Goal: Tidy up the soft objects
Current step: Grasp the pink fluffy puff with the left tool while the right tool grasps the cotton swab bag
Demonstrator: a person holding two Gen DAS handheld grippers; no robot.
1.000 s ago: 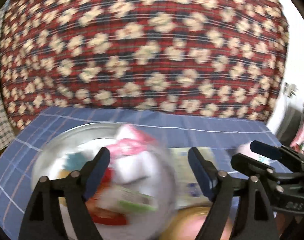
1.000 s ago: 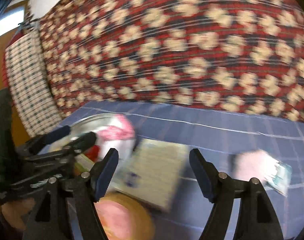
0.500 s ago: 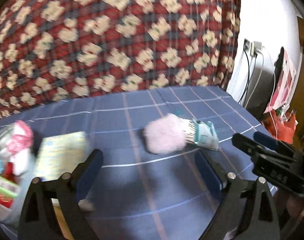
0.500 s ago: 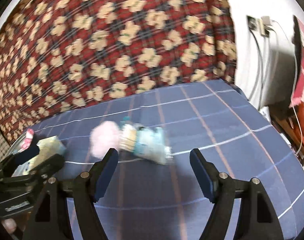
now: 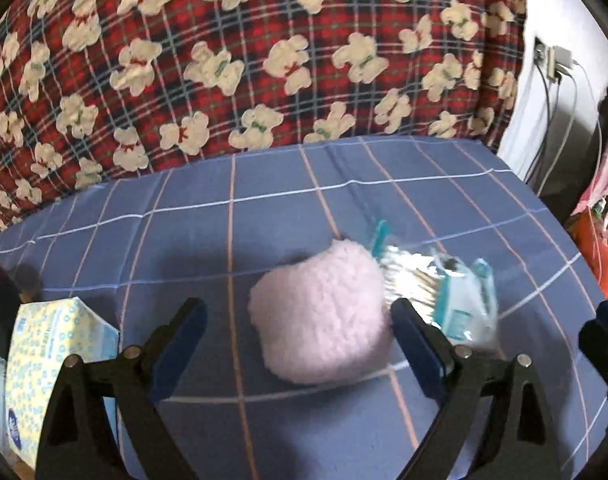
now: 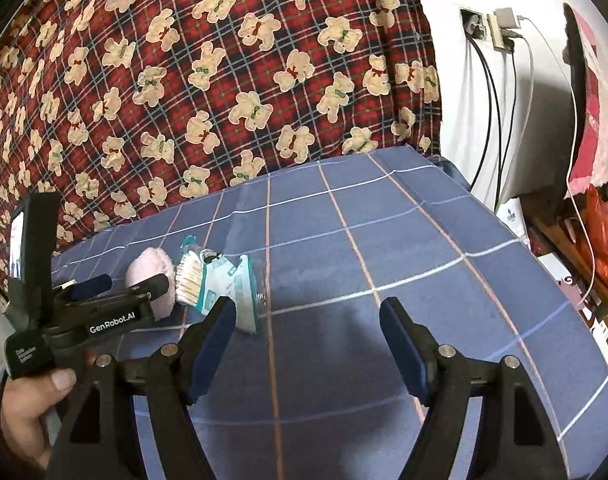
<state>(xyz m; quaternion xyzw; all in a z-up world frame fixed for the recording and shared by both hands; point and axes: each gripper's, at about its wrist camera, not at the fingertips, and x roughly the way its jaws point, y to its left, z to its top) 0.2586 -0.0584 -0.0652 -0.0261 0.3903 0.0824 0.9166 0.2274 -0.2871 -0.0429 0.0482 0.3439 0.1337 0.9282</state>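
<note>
A pink fluffy puff (image 5: pixel 320 316) lies on the blue checked cloth (image 5: pixel 263 208). A clear bag of cotton swabs (image 5: pixel 436 296) with teal print touches its right side. My left gripper (image 5: pixel 295 312) stands wide open, one finger on each side of the puff, and the pads do not press it. My right gripper (image 6: pixel 306 308) is open over bare cloth, just right of the swab bag (image 6: pixel 219 280), with nothing between its fingers. In the right wrist view the left gripper (image 6: pixel 123 286) partly covers the puff (image 6: pixel 147 266), with a hand (image 6: pixel 27 412) holding it.
A yellow-and-blue tissue pack (image 5: pixel 51 356) lies at the left edge. A red plaid teddy-bear cover (image 6: pixel 223 80) rises behind the cloth. To the right the surface drops off beside a wall socket with cables (image 6: pixel 500 36) and a red bag (image 6: pixel 604 248).
Both views have swung right, away from the bowl of items and the tissue pack, onto the puff and swab bag. My left gripper has come down around the puff, its jaws a little wider.
</note>
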